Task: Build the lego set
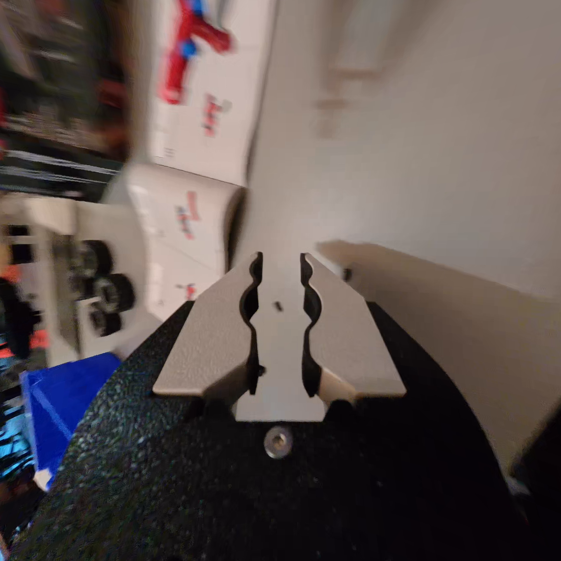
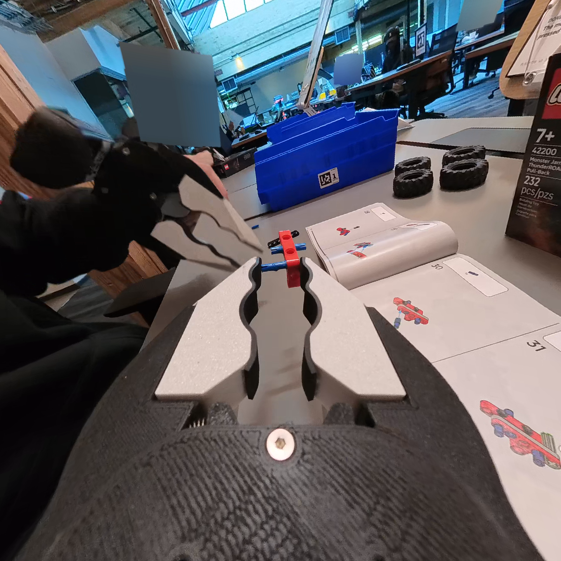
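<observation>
Right tool [image 2: 280, 267] fingertips flank red beam [image 2: 290, 258] with blue pins [image 2: 273, 266] on table [image 2: 485, 230].

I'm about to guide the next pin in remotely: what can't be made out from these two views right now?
- Red beam: right wrist view, lower end hidden behind the right tool; grip contact unclear.
- Left tool: left wrist view motion-blurred; the booklet drawings are unreadable.
- Black pin: right wrist view, too small, partly behind the beam.
- Lego box: cut off by the right edge.

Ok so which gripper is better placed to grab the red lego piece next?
Probably the right gripper: the red beam with blue pins sits just at its open fingertips, touching the right one. The left gripper comes in beside it, but its own view is blurred and shows only bare table between its fingers.
</observation>
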Demonstrator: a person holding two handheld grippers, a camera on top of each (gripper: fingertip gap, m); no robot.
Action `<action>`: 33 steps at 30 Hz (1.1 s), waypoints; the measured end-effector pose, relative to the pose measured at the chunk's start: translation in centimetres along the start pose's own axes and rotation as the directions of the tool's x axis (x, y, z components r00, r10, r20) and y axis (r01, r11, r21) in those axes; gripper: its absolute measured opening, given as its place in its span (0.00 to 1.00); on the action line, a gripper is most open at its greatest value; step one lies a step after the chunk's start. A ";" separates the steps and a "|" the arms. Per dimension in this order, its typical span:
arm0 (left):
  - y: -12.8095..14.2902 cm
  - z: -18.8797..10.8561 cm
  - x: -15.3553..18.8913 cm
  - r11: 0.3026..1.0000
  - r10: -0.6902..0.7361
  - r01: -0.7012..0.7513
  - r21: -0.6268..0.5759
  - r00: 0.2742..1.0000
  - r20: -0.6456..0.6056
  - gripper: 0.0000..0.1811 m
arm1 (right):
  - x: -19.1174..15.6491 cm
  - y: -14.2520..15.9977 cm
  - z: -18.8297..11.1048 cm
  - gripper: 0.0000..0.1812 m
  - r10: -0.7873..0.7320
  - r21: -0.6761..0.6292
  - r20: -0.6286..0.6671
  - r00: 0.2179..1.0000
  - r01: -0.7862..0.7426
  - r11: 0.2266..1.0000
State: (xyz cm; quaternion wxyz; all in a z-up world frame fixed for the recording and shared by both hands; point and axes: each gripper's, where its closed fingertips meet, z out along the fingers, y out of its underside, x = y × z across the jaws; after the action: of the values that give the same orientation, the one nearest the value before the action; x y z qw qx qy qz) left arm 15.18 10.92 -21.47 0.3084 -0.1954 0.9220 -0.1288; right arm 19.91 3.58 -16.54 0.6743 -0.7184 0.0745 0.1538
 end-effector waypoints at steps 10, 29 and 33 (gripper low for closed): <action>0.9 -0.7 3.6 0.834 -0.529 0.505 0.221 0.846 0.065 0.19 | -0.1 0.0 0.0 0.12 -0.010 -0.002 -0.003 1.000 0.010 1.000; 2.6 1.3 5.5 0.712 -0.700 0.698 0.072 0.714 -0.002 0.05 | -0.3 0.0 0.0 0.13 -0.018 -0.001 0.005 1.000 0.018 1.000; 2.7 1.7 4.8 0.712 -0.698 0.695 0.100 0.716 -0.004 0.04 | -0.3 0.0 0.0 0.12 -0.017 0.001 0.006 1.000 0.017 1.000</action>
State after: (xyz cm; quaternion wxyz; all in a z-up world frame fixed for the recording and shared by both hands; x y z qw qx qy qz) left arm 11.91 10.99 -26.27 0.2619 -0.5155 0.7680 -0.2755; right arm 19.65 3.54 -16.43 0.6762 -0.7182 0.0664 0.1503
